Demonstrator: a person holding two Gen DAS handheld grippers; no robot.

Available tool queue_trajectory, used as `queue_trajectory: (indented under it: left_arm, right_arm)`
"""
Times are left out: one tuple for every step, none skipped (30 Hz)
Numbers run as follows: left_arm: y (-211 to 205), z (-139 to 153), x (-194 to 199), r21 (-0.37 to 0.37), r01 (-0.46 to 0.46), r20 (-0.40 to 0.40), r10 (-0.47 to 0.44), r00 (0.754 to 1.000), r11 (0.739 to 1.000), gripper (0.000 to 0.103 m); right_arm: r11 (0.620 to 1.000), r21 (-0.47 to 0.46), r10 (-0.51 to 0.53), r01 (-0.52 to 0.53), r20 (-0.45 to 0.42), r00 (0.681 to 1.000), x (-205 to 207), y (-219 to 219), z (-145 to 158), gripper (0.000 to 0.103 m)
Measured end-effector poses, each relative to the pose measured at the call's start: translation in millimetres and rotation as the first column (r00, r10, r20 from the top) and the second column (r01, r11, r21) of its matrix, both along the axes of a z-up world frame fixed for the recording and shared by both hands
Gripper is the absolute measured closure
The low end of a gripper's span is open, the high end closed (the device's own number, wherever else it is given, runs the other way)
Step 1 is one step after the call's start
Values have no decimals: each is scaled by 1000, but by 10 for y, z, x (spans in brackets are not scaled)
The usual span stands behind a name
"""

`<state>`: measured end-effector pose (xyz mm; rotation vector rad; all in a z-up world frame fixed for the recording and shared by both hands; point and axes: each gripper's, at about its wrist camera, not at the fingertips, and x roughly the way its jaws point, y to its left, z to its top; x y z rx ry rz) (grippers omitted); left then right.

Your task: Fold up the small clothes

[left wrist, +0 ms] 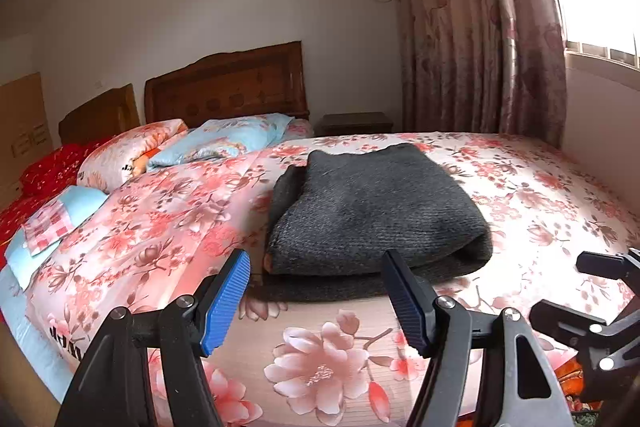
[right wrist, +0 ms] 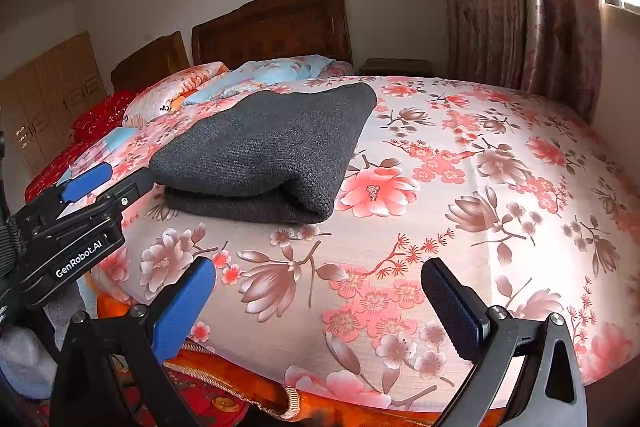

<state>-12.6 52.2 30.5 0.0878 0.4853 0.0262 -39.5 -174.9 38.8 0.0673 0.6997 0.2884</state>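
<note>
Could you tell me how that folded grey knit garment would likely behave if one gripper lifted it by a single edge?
The grey knit garment would probably flop and unfold, since its layers lie loose. The thick knit looks grippy. It seems fairly heavy for its size.

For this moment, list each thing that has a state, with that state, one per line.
Dark grey knitted garment: folded, lying on the floral bedspread, not held.
Left gripper: open, nothing between its pads, near the garment's front edge.
Right gripper: open, holding nothing, apart from the garment.
Floral pink curtain: drawn aside from the bright window.
</note>
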Motion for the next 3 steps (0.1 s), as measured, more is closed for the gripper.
queue_trajectory:
  left_arm:
    - [-5,2,-25,-5,4,18,-4,1000,1000,34]
    - [-9,4,-38,-5,6,26,-6,1000,1000,34]
    - [-18,6,-40,-5,14,28,-14,1000,1000,34]
  right_arm:
    - [1000,-1,2,-2,-1,1000,-2,2,-7,0]
    - [1000,-3,6,-6,-2,1000,-3,5,-20,0]
    - [1000,-4,8,-8,-4,1000,-2,8,-26,0]
